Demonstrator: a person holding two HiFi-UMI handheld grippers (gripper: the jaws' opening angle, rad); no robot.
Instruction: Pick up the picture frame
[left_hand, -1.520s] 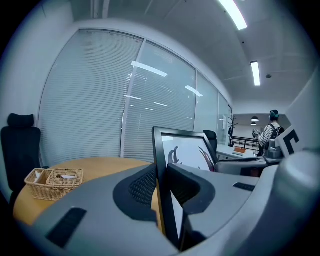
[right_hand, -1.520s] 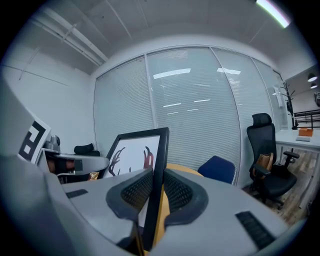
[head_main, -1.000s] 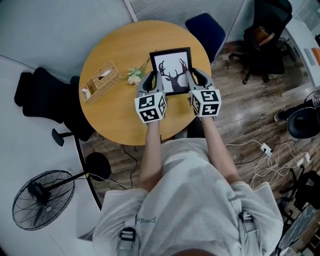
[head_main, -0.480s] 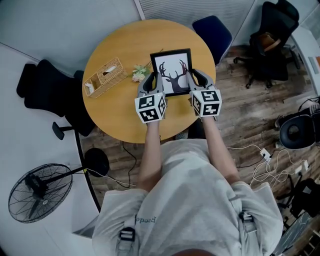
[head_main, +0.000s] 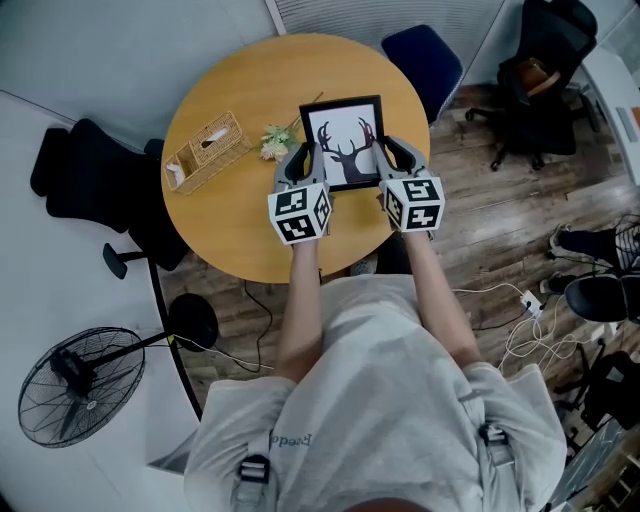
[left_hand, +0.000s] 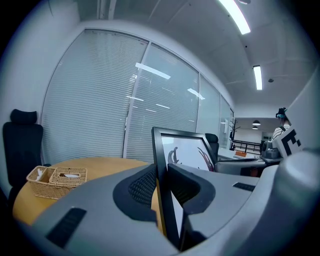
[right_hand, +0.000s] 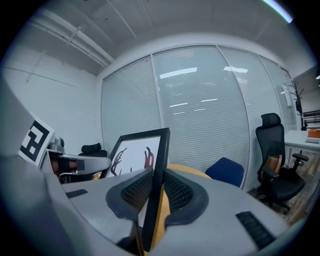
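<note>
The lower edge of the black rectangular picture frame with a deer silhouette print (head_main: 343, 141) is hidden in the head view behind the two grippers and their marker cubes, so I cannot tell whether it rests on the round wooden tabletop (head_main: 230, 220) or hangs just above it. The left gripper (head_main: 298, 162) pinches the frame's left side bar, with the ribbed pads pressed on both faces in its own view. The right gripper (head_main: 391, 155) pinches the right side bar the same way. In each gripper view the bar runs down between the jaws and is cut off at the bottom by the gripper's body.

The frame stretches between the two grippers and ahead of them, its far edge raised.

Just outside the left gripper's tip lies a small sprig of pale flowers (head_main: 272, 143), its stem partly lost behind the frame's corner. Further out on that side stands a woven wicker basket (head_main: 204, 150), well apart, with bare wood between. Outside the right gripper the tabletop's rim is near. Beyond the frame's far right corner stands a blue padded chair (head_main: 421, 55).
</note>
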